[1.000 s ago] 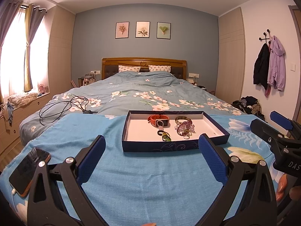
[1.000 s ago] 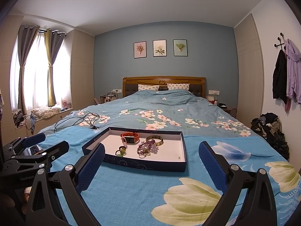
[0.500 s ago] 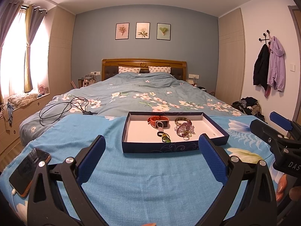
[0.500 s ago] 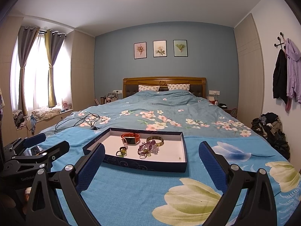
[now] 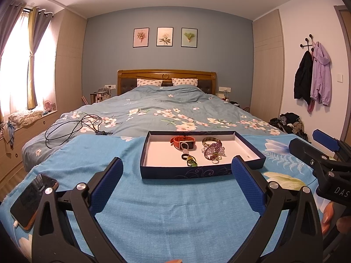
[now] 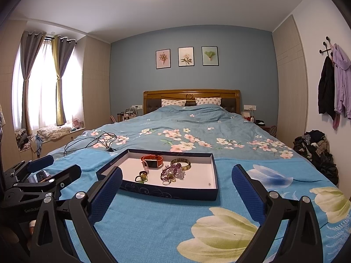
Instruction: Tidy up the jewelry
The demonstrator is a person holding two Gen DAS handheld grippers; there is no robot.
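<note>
A dark blue tray (image 5: 186,172) with a white floor lies on the blue bedspread; it also shows in the right wrist view (image 6: 166,191). In it lie an orange watch (image 5: 183,143) (image 6: 152,161), a gold bangle (image 5: 211,140) (image 6: 181,164), a purple bead bracelet (image 5: 213,150) (image 6: 172,172) and small rings (image 5: 189,159) (image 6: 142,176). My left gripper (image 5: 177,183) is open and empty, short of the tray's near wall. My right gripper (image 6: 177,186) is open and empty, near the tray's front right part.
A phone (image 5: 33,200) lies on the bedspread at the near left. Black cables (image 5: 74,128) lie further up the bed on the left. Clothes (image 6: 316,153) are piled on the floor to the right of the bed.
Both grippers have drifted slightly toward the tray. Nothing was grasped or moved.
</note>
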